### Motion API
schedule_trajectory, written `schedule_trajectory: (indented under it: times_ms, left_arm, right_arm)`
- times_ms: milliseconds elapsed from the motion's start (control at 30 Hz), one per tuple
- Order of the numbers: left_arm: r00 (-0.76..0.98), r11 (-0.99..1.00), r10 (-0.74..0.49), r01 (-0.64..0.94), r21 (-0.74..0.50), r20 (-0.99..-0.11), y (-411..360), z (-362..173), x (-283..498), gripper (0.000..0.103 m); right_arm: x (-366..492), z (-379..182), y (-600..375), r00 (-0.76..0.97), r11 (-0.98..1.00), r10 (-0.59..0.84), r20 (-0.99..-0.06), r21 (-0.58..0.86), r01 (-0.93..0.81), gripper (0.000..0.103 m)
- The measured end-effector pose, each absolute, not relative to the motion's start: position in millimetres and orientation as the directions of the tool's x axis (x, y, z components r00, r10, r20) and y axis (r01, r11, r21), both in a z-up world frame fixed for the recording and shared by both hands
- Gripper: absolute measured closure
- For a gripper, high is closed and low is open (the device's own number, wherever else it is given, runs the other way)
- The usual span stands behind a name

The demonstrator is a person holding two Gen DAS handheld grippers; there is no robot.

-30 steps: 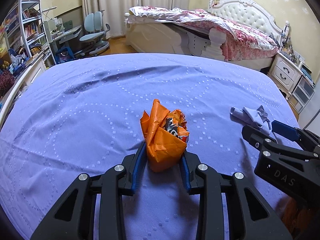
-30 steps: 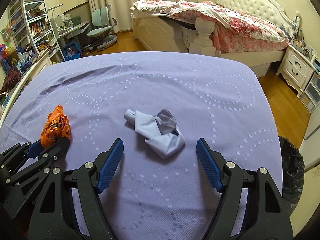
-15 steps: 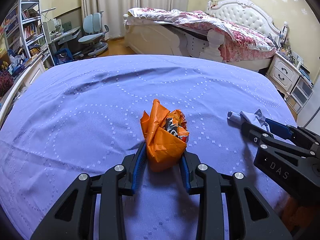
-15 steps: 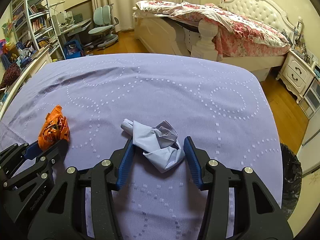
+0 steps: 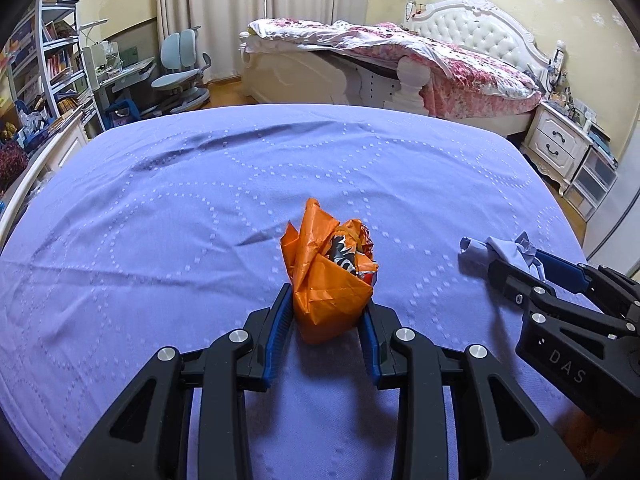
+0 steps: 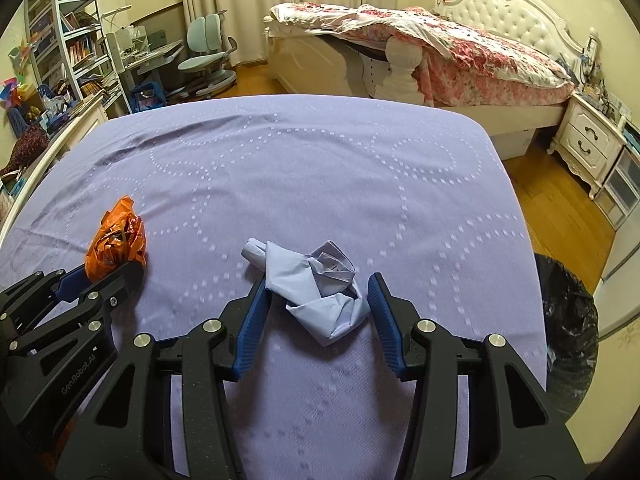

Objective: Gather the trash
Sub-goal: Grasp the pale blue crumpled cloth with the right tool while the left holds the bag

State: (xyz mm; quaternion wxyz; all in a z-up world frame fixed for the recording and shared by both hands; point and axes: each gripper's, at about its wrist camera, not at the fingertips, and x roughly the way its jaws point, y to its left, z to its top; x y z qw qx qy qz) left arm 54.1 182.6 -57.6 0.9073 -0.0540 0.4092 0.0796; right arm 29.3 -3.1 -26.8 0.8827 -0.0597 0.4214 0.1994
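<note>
Both tongs angle steeply down toward a purple-sheeted bed [image 5: 168, 208], side by side, each camera catching the other at its frame edge. Left tongs [image 5: 326, 312]: clenched on an orange wrapper [image 5: 326, 276], blue pads pressed against both its flanks; the crumpled wrapper stands upright on the sheet at left of centre. Left view alone shows a printed black-and-white inner packet tucked in the wrapper's top fold; from the right view the wrapper [image 6: 116, 240] is only a small orange lump behind the left tongs' tip. Right tongs [image 6: 316, 300]: narrowed around a crumpled pale-blue paper wad [image 6: 316, 284], grasping it; the left pad touches the wad's side, the right pad sits at its edge, contact there hard to judge. The wad lies on the sheet right of the wrapper, well apart from it. Only the right view shows a black bin bag [image 6: 568, 320] on the floor past the bed's right edge.
</note>
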Motion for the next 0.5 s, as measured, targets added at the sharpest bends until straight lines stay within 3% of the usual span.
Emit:
schedule_trajectory:
  times_ms: [500]
  left_arm:
    - [0.679,0.990,0.068,-0.137,-0.036,-0.731,147.8,-53.2,29.8,0.070]
  right_arm:
    - [-15.1,-24.1,-46.8,0.597,0.923,0.296,-0.746,0.062,-0.380,0.054]
